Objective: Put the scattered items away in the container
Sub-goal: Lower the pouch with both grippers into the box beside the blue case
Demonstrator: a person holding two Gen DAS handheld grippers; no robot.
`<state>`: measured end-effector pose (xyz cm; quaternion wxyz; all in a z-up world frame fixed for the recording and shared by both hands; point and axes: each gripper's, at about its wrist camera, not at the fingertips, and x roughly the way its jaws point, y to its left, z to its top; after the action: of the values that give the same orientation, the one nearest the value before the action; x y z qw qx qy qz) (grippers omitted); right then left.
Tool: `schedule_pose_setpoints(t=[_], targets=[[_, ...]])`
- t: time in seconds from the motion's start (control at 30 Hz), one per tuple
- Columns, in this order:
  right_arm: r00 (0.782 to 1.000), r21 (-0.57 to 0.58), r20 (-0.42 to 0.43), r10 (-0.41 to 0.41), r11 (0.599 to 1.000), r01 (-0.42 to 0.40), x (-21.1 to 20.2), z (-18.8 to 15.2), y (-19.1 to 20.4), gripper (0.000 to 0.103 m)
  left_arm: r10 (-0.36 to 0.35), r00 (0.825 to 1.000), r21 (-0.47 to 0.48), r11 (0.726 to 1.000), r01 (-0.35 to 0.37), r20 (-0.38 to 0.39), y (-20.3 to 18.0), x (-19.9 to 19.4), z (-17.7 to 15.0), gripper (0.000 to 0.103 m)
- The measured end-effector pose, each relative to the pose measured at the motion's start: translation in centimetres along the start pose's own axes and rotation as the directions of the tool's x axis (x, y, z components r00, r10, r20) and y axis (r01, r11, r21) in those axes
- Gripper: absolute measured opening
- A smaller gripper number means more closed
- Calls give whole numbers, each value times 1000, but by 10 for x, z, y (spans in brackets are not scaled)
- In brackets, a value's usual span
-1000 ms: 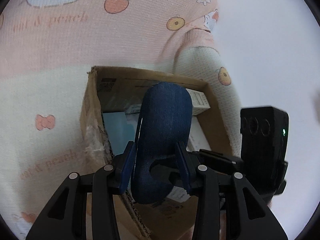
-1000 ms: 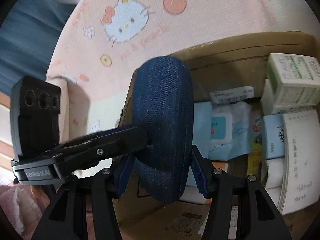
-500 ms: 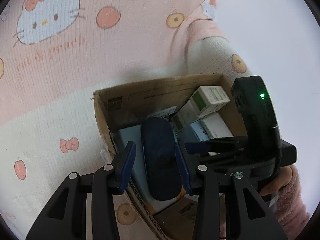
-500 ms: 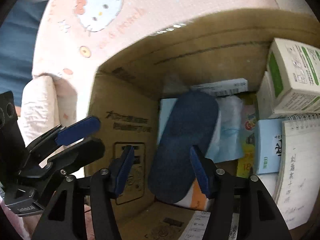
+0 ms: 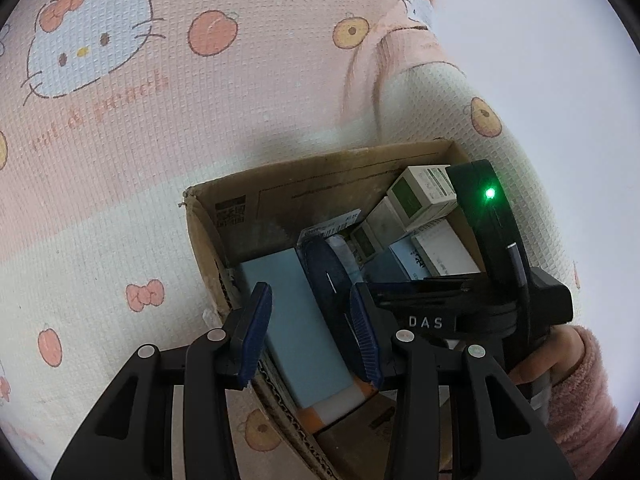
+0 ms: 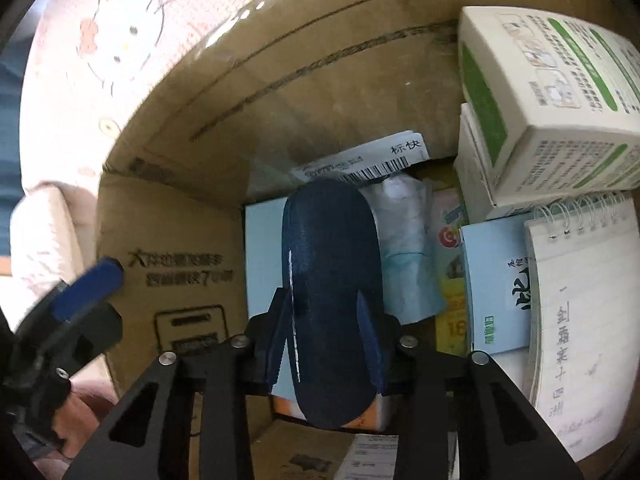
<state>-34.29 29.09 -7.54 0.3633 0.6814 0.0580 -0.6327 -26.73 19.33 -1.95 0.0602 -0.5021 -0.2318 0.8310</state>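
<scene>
A dark blue denim glasses case (image 6: pixel 332 260) stands inside the cardboard box (image 6: pixel 320 92), resting on a light blue carton (image 5: pixel 288 312). My right gripper (image 6: pixel 324 340) reaches down into the box. Its jaws are closing and the blue pads press on the two sides of the case's near end. In the left wrist view the case (image 5: pixel 326 276) shows edge-on in the box (image 5: pixel 320 160). My left gripper (image 5: pixel 310 336) hangs open over the box's left wall with nothing between its pads. One of its pads (image 6: pixel 86 284) shows at the left of the right wrist view.
The box also holds white-and-green cartons (image 6: pixel 540 92), a spiral notepad (image 6: pixel 580 320), a tissue pack (image 6: pixel 404 248) and a blue booklet (image 6: pixel 496 280). It sits on a pink cartoon-cat blanket (image 5: pixel 120 160). A fuzzy pink sleeve (image 5: pixel 584 392) holds the right gripper.
A second ago both grippers held the case above the box. It then lay in the box with both open. Now the right gripper has sunk and closed on it; the left stays open.
</scene>
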Motion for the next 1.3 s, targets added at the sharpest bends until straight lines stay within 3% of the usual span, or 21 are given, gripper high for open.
schedule_pose_setpoints(t=[0.13,0.23,0.4,0.5,0.6,0.67,0.7,0.87,1.03,1.2,1.3], targets=[[999,60,-16,32,998,-31,-3,2,-12,32,12,1000,28,1000,-11,-18,-4,3,2,44],[996,83,-15,83,993,-81,-13,2,-22,32,7,996,45,999,-4,-84,-11,12,6,44],[999,31,7,-51,998,50,-27,-2,-22,32,45,978,106,994,-24,-206,-29,33,14,44],[998,17,-2,-69,997,69,-28,-4,-21,32,72,954,162,986,-24,-291,-44,53,16,44],[992,-17,1,-127,992,127,-30,-3,-21,32,61,917,150,989,-2,-394,-51,74,16,44],[989,-25,-8,-148,989,148,-29,-2,-24,32,102,883,164,986,-29,-458,-53,91,15,43],[991,-25,-11,-136,990,136,-29,-1,-27,32,117,874,166,985,-42,-473,-52,97,15,38],[993,-47,3,-117,992,117,-29,-2,-29,32,213,847,196,972,-132,-487,-46,115,12,18],[982,-141,37,-185,972,188,-24,-4,-14,32,274,832,250,953,-170,-482,-45,121,5,17],[980,-170,24,-196,966,197,-16,0,-6,32,265,829,237,957,-165,-492,-42,126,0,14],[982,-181,1,-187,966,184,-16,-11,-14,32,307,795,264,945,-192,-523,-42,142,-8,13]])
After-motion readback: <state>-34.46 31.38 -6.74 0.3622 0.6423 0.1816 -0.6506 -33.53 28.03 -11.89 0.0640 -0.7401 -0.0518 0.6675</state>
